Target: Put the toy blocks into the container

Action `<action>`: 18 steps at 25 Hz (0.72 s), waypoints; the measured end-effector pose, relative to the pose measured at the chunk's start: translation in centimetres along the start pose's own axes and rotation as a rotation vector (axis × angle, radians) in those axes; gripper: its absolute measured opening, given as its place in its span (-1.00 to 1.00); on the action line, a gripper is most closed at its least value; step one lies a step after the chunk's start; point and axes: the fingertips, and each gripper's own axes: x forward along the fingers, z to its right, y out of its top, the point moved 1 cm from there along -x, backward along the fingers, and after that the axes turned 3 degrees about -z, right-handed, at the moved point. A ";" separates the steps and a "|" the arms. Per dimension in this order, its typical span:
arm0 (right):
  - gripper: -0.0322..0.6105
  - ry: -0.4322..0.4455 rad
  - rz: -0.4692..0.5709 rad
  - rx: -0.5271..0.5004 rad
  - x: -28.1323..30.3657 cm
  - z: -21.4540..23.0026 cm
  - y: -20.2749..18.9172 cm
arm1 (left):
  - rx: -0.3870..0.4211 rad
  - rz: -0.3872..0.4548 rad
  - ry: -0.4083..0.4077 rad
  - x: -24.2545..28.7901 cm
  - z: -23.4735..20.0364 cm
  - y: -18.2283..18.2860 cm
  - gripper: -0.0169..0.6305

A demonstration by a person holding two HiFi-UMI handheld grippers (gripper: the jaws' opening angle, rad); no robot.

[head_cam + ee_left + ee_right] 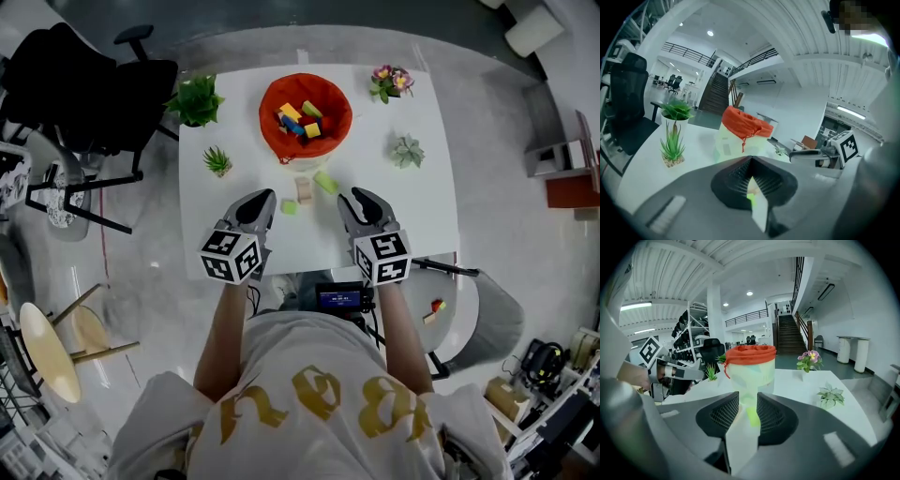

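The container [305,114] has a red cloth rim and stands at the table's far middle with several coloured blocks inside. Three blocks lie in front of it: a beige one [303,189], a light green one [325,182] and a small green one [289,207]. My left gripper [265,199] is left of the small green block with its jaws shut and empty, their tips meeting [751,161]. On the other side, my right gripper [349,199] is open by a narrow gap [748,401]. Through that gap I see a green block [752,417] and the container [751,366] beyond.
Small potted plants stand on the white table [422,216]: two at the left [196,98] [217,160], a flowering one [391,82] and a pale succulent [407,150] at the right. A black chair [84,84] stands beyond the table's left edge.
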 end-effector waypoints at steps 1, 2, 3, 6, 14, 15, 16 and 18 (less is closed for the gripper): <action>-0.46 0.002 -0.008 -0.005 0.3 0.2 -0.1 | -0.001 -0.008 0.000 0.3 -0.1 -0.1 -0.94; -0.45 0.005 -0.017 -0.009 0.7 0.3 -0.2 | -0.002 -0.015 0.000 0.6 -0.3 -0.2 -0.94; -0.45 0.007 -0.025 -0.014 1.0 0.4 -0.3 | -0.003 -0.022 0.001 0.9 -0.4 -0.4 -0.94; -0.45 0.015 -0.055 -0.032 2.1 0.8 -0.8 | -0.010 -0.041 0.003 1.7 -0.9 -0.8 -0.94; -0.42 0.059 -0.147 -0.084 5.0 1.2 -2.5 | -0.023 -0.091 0.001 3.4 -1.9 -1.8 -0.94; -0.41 0.064 -0.160 -0.093 5.3 1.3 -2.8 | -0.024 -0.098 0.000 3.6 -2.0 -2.0 -0.94; -0.40 0.068 -0.174 -0.102 5.6 1.3 -3.1 | -0.026 -0.105 -0.001 3.7 -2.0 -2.2 -0.94; -0.37 0.078 -0.202 -0.120 6.2 1.3 -3.8 | -0.030 -0.118 -0.002 4.0 -2.2 -2.6 -0.94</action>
